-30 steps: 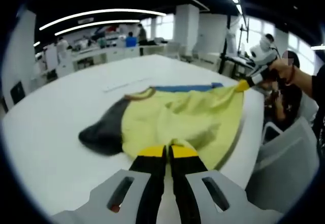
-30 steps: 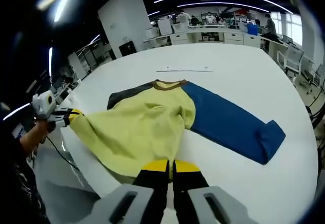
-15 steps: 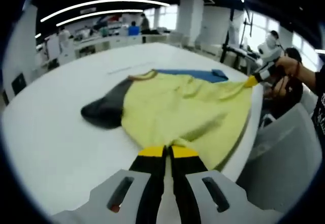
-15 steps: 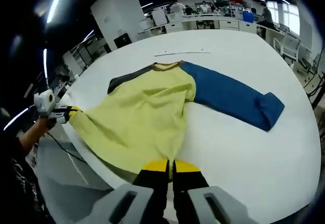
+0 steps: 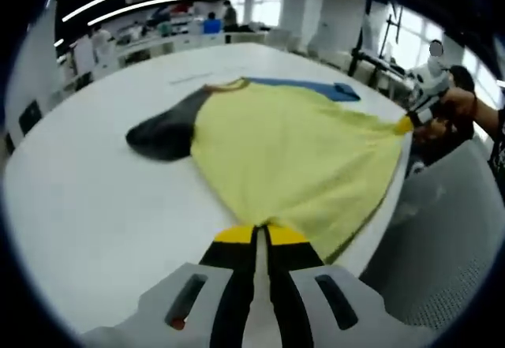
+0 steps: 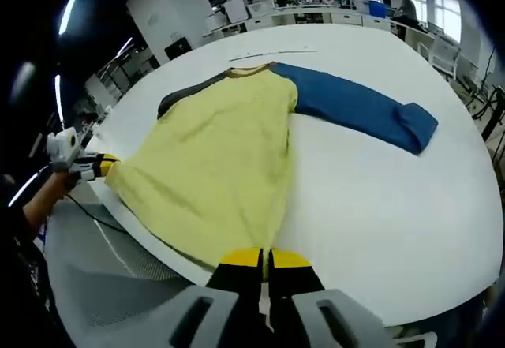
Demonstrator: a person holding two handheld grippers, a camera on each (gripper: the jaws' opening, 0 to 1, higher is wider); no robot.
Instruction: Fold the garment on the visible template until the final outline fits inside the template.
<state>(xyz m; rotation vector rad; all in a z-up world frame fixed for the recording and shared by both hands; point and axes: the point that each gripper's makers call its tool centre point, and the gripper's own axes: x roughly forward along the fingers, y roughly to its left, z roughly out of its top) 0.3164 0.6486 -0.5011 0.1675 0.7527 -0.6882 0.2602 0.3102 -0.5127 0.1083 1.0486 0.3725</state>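
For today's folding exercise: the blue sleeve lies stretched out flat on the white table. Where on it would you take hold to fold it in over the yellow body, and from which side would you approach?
Grip the blue sleeve at its cuff end, the free tip farthest from the yellow body. Come in from the bare table beyond the cuff, so that the sleeve can probably swing over its shoulder seam. Both tongs are now shut on the hem corners.

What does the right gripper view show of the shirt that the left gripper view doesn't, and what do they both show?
The right gripper view lays out the blue sleeve along its whole length to the cuff, spread across the white table. The left gripper view shows the dark sleeve bunched in a lump, and a hand holding the right gripper. Both share the yellow body of the garment, pulled flat, with the left gripper and the right gripper each shut on a hem corner at the table's edge.
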